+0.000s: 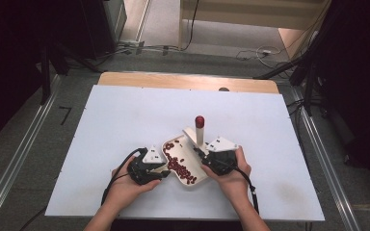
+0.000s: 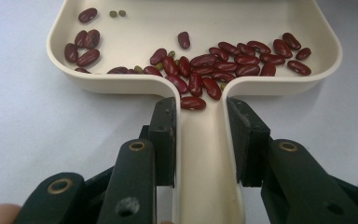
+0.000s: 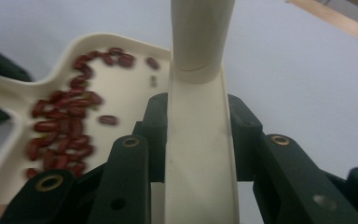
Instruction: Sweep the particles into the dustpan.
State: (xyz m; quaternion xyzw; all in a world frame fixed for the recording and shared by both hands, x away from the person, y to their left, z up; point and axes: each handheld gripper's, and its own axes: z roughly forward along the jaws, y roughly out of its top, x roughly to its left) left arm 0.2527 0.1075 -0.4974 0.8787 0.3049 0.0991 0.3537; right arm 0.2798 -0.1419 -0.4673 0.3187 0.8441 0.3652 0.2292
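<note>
A cream scoop-shaped tray (image 1: pixel 198 182) lies on the white table (image 1: pixel 125 120) with several dark red beans (image 1: pixel 178 166) in it. My left gripper (image 1: pixel 164 174) is shut on the tray's narrow handle (image 2: pixel 205 154), a pad on each side of it. The beans (image 2: pixel 223 65) crowd near the handle's mouth, with a few small green ones (image 2: pixel 117 13) farther off. My right gripper (image 1: pixel 203 161) is shut on the flat stem of a cream tool (image 3: pixel 200 140). The tool's round shaft (image 1: pixel 200 132) stands up at the tray's far side and ends in a red cap (image 1: pixel 200 120).
The white sheet stretches wide on every side of the tray, over a wooden tabletop (image 1: pixel 188 81) that shows at the far edge. Cables (image 1: pixel 265 53) lie on the floor beyond. Metal rails (image 1: pixel 24 149) run along both sides of the table.
</note>
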